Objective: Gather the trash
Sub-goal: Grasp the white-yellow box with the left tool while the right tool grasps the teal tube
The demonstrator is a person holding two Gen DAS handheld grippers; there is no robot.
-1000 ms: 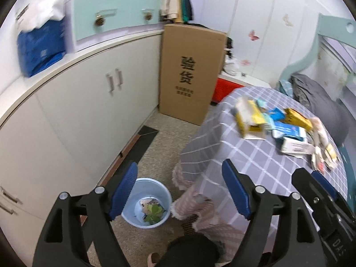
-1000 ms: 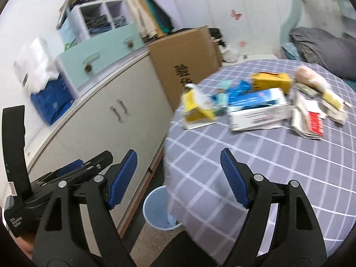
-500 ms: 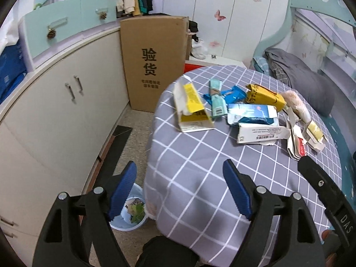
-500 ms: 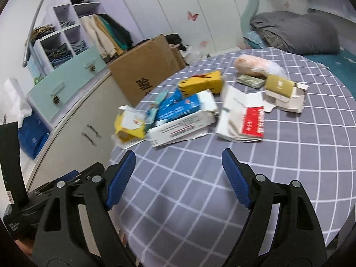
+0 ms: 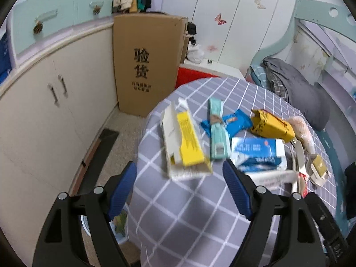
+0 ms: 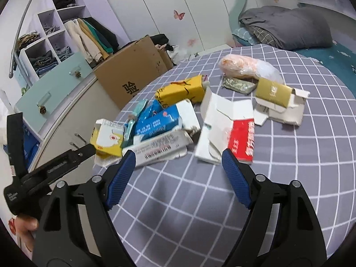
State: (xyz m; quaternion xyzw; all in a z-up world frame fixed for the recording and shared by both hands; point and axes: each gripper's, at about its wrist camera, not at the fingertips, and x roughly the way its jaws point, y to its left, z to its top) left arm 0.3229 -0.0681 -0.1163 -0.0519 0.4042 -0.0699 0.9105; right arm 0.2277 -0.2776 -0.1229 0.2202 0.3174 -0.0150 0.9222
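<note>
Several pieces of trash lie on the round table with a grey checked cloth [image 5: 189,218] [image 6: 222,211]. A torn yellow and white box [image 5: 184,146] [image 6: 106,140] lies nearest the table's left edge, with a blue and white box [image 5: 258,153] [image 6: 160,122], a yellow carton [image 5: 271,124] [image 6: 180,93], a red and white box [image 6: 231,138] and a gold box [image 6: 273,93] beside it. My left gripper [image 5: 179,188] is open and empty, just short of the yellow box. My right gripper [image 6: 178,173] is open and empty, just short of the red and white box.
A blue trash bin [image 5: 118,224] stands on the floor under the table's left edge. A tall cardboard box [image 5: 144,62] leans on white cabinets [image 5: 44,111]. A bed with a grey blanket [image 6: 287,26] is behind the table. The left gripper's body [image 6: 51,169] shows at left.
Both grippers have swung from the bin and floor up over the table and closer to the trash pile. Both stay open and empty.
</note>
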